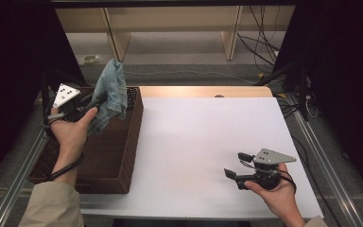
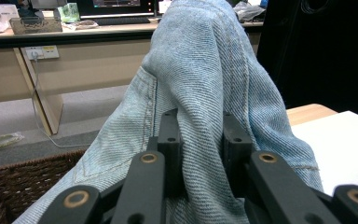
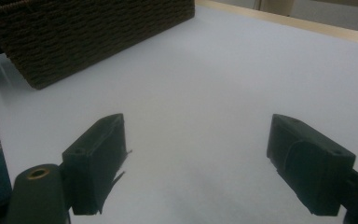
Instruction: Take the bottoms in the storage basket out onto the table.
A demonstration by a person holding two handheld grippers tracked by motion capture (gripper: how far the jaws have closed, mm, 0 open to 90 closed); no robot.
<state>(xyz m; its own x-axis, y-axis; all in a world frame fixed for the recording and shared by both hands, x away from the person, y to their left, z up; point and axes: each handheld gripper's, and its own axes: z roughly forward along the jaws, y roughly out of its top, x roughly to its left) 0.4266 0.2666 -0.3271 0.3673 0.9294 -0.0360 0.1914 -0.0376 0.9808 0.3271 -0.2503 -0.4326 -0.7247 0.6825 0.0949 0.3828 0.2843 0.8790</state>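
A light blue denim garment [image 1: 109, 92] hangs above the brown wicker basket [image 1: 118, 156] at the table's left side, held up by my left gripper [image 1: 93, 101], which is shut on it. In the left gripper view the denim [image 2: 205, 84] is pinched between the two black jaws and drapes down over them, with my left gripper [image 2: 200, 140] closed around a fold. My right gripper [image 1: 238, 164] rests low over the white table surface [image 1: 194, 137] at the front right, open, with nothing between its fingers [image 3: 98, 158].
The basket's woven wall [image 3: 88, 37] stands ahead of the right gripper, across bare white table. A wooden strip [image 1: 203, 91] edges the table's far side. Beyond it are shelving legs, cables on the floor and dark curtains on both sides.
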